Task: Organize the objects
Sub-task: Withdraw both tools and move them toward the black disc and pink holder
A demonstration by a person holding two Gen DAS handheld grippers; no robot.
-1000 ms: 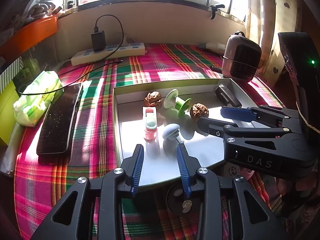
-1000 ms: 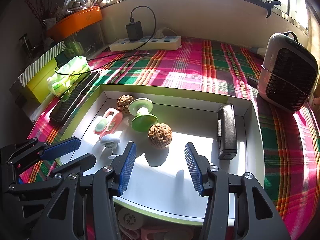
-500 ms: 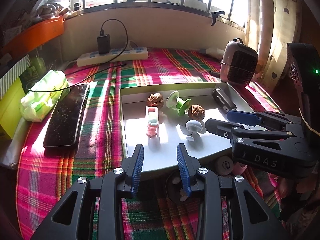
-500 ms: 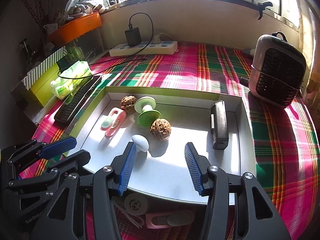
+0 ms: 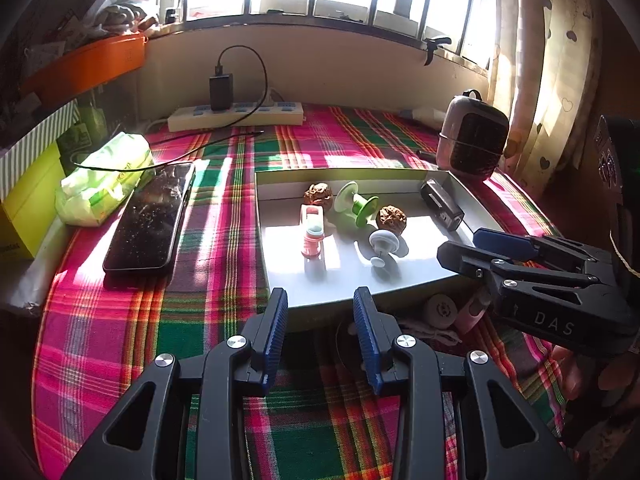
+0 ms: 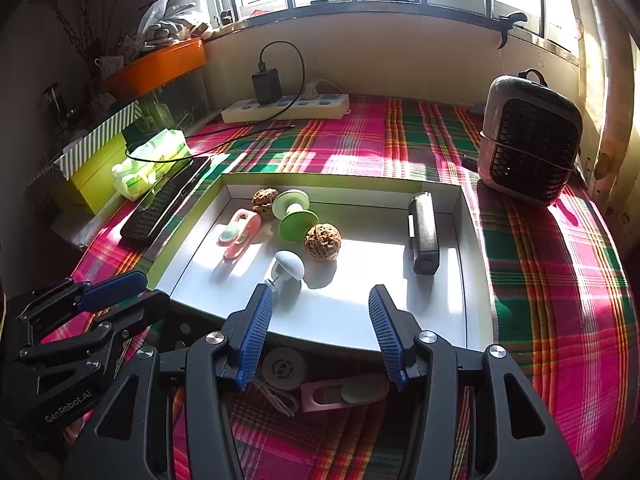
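We hold the left gripper [image 5: 320,336] and the right gripper [image 6: 318,332] part open and empty, over the near edge of the white tray [image 6: 464,280]. Inside it lie two walnuts, a green spool, a pink clip and a small white mushroom-shaped piece [image 6: 289,266]. On the cloth just in front lies another pink clip [image 6: 344,394]: light, probably hard smooth plastic, so we would pinch it across its narrow sides.

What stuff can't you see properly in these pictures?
- Round white disc, right wrist view: partly behind the right gripper finger.
- Pink clip beside it: one end hidden by the other finger.
- Dark round thing, left wrist view: shadowed under the tray edge, unidentifiable.
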